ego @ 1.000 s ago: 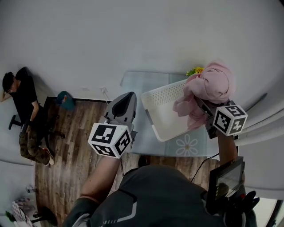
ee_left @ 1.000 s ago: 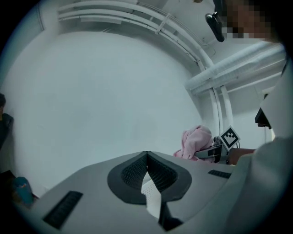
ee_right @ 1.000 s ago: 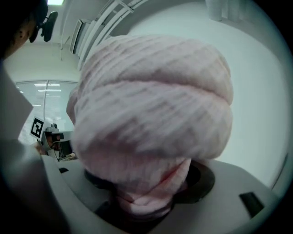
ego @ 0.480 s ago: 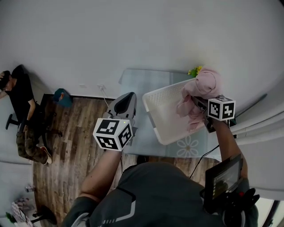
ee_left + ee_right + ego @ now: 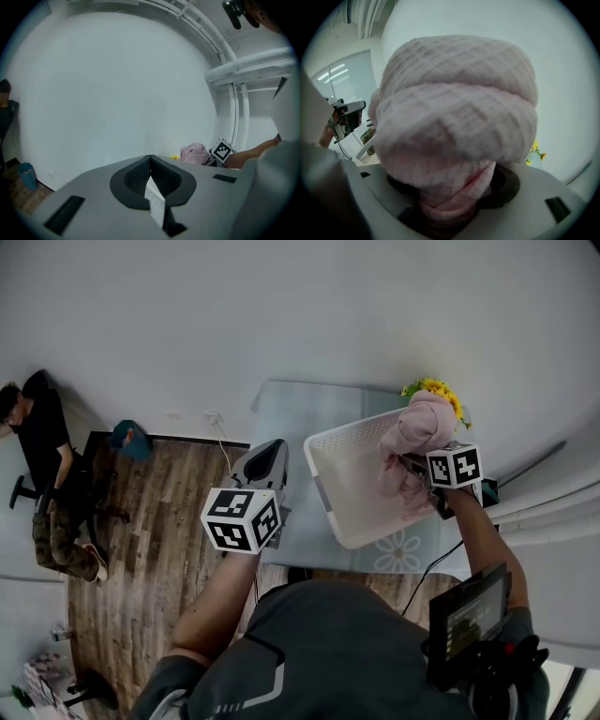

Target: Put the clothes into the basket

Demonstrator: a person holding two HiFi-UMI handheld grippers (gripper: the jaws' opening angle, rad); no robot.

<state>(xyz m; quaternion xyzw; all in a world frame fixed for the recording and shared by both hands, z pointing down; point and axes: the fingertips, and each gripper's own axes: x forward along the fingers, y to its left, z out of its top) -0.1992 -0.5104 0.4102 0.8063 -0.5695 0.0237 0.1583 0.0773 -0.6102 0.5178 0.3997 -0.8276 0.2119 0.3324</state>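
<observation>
A bunched pink cloth (image 5: 420, 427) hangs from my right gripper (image 5: 412, 465), which is shut on it above the right side of the white basket (image 5: 342, 460); the cloth's lower folds droop inside the basket's far right wall. In the right gripper view the pink cloth (image 5: 454, 103) fills most of the picture and hides the jaws of that gripper (image 5: 445, 206). My left gripper (image 5: 270, 454) is held left of the basket, over the table's front edge, shut with nothing in it. In the left gripper view its jaws (image 5: 150, 176) meet on a seam, and the pink cloth (image 5: 193, 153) shows far off.
The basket stands on a table with a pale blue cloth (image 5: 291, 413). Yellow flowers (image 5: 433, 388) stand behind the basket. White curtains (image 5: 553, 498) hang at the right. A person (image 5: 47, 465) sits at the far left on the wooden floor (image 5: 159, 540), near a teal object (image 5: 127, 439).
My right gripper has carried the pink cloth down and inward, so it now sits lower over the basket's right side. The left gripper has barely shifted.
</observation>
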